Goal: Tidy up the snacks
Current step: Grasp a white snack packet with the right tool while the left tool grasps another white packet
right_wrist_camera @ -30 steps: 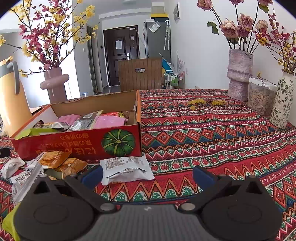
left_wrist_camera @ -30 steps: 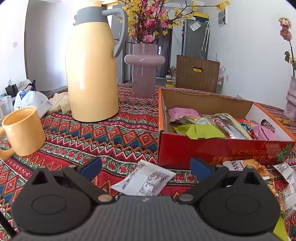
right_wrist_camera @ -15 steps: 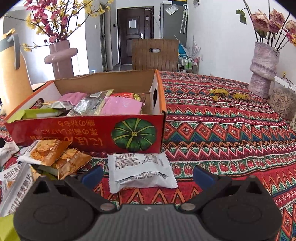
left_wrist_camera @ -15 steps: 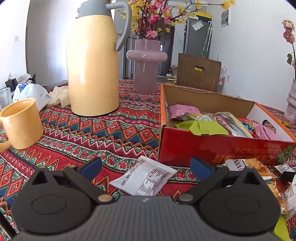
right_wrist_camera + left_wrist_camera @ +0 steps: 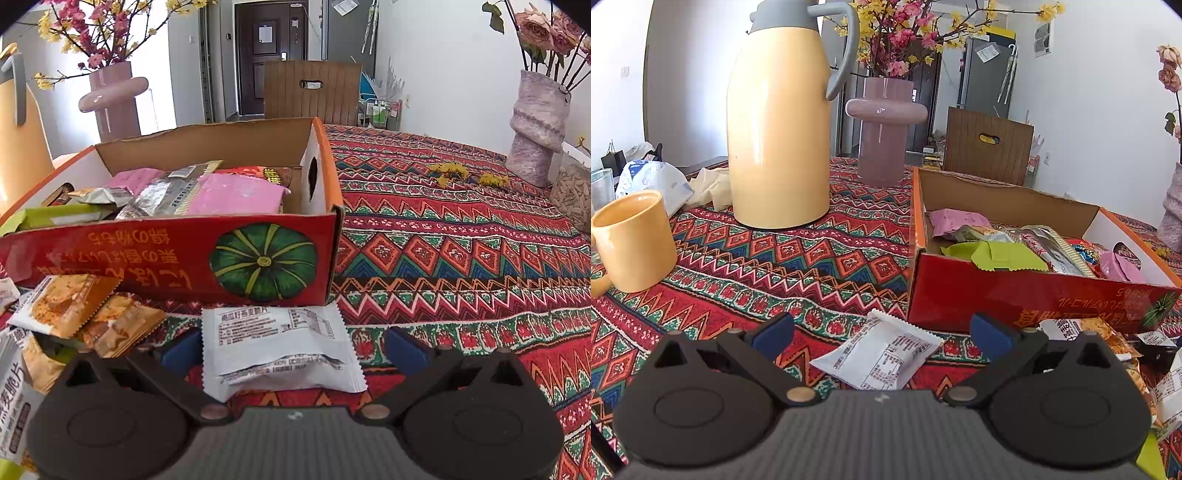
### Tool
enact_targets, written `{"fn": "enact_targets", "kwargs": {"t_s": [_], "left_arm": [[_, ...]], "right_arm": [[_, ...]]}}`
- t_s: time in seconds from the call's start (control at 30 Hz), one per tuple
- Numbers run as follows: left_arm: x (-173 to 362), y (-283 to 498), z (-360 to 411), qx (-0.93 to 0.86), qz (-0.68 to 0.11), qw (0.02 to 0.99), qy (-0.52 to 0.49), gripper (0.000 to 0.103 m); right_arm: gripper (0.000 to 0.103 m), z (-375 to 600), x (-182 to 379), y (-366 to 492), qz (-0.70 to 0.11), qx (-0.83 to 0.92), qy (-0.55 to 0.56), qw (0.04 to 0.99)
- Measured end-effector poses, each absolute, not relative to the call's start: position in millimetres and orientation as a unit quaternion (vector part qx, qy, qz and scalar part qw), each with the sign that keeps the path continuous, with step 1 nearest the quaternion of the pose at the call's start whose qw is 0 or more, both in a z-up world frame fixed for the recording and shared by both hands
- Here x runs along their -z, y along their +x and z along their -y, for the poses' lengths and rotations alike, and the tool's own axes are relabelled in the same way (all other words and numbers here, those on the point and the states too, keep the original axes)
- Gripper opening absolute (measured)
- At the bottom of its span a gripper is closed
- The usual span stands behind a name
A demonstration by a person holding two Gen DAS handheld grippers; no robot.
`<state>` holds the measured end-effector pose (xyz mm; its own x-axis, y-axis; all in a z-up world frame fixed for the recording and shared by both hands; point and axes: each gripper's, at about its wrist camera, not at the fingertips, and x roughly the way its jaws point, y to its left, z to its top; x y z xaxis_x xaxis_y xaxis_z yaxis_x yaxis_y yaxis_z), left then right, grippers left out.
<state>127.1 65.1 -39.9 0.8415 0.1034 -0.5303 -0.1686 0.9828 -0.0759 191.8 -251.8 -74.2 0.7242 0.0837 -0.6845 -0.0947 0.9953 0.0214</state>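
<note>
White packet (image 5: 279, 347) lies flat on the tablecloth (image 5: 461, 236), dead ahead between my right gripper's (image 5: 291, 349) spread fingers, long axis crosswise, just before the red box (image 5: 184, 258). Second white packet (image 5: 877, 354) sits between my left gripper's (image 5: 882, 332) spread fingers. One each; neither pinched.

Both views are bright with even daylight and sharp throughout. Glare streaks the jug (image 5: 777, 125) and the pink vase (image 5: 884, 127). Shadows are soft. Fisheye bending curves the walls, and far corners darken.
</note>
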Motion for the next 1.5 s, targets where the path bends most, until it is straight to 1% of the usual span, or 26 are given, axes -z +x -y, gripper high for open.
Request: {"fn": "enact_targets", "kwargs": {"t_s": [0.1, 0.17, 0.23, 0.27, 0.33, 0.47, 0.5, 0.53, 0.7, 1.03, 1.2, 1.33, 1.5], "left_arm": [[40, 127, -65, -0.071, -0.27, 0.958, -0.061, 0.103], [40, 127, -65, -0.072, -0.268, 0.959, -0.06, 0.103], [40, 126, -65, -0.072, -0.268, 0.959, -0.06, 0.103], [40, 126, -65, -0.072, -0.268, 0.959, -0.06, 0.103], [40, 126, -65, -0.072, -0.268, 0.959, -0.06, 0.103], [40, 125, -64, -0.073, -0.265, 0.96, -0.06, 0.103], [40, 125, -64, -0.073, -0.265, 0.96, -0.059, 0.103], [40, 125, -64, -0.073, -0.265, 0.96, -0.059, 0.103], [39, 124, -64, -0.071, -0.263, 0.96, -0.058, 0.103], [39, 127, -61, -0.079, -0.277, 0.956, -0.044, 0.103], [36, 132, -55, -0.074, -0.297, 0.952, 0.005, 0.103], [39, 145, -51, -0.063, -0.337, 0.938, 0.053, 0.103], [47, 159, -49, -0.043, -0.369, 0.926, 0.069, 0.103]], "right_arm": [[0.102, 254, 74, 191, -0.365, -0.05, -0.002, 0.93], [0.095, 256, 73, 187, -0.356, -0.047, 0.0, 0.933], [0.076, 256, 72, 182, -0.345, -0.05, -0.001, 0.937], [0.071, 256, 71, 180, -0.341, -0.058, 0.001, 0.938], [0.05, 253, 70, 173, -0.332, -0.069, -0.002, 0.941], [0.048, 249, 66, 162, -0.3, -0.056, -0.01, 0.952], [0.047, 249, 64, 159, -0.289, -0.051, -0.009, 0.956], [0.042, 250, 63, 155, -0.28, -0.046, -0.009, 0.959], [0.042, 256, 55, 143, -0.239, -0.033, 0.003, 0.971], [0.042, 264, 53, 141, -0.225, -0.029, 0.023, 0.974], [0.042, 267, 52, 141, -0.222, -0.033, 0.034, 0.974], [0.042, 269, 52, 140, -0.218, -0.036, 0.04, 0.974], [0.042, 270, 52, 139, -0.215, -0.037, 0.043, 0.975]]}}
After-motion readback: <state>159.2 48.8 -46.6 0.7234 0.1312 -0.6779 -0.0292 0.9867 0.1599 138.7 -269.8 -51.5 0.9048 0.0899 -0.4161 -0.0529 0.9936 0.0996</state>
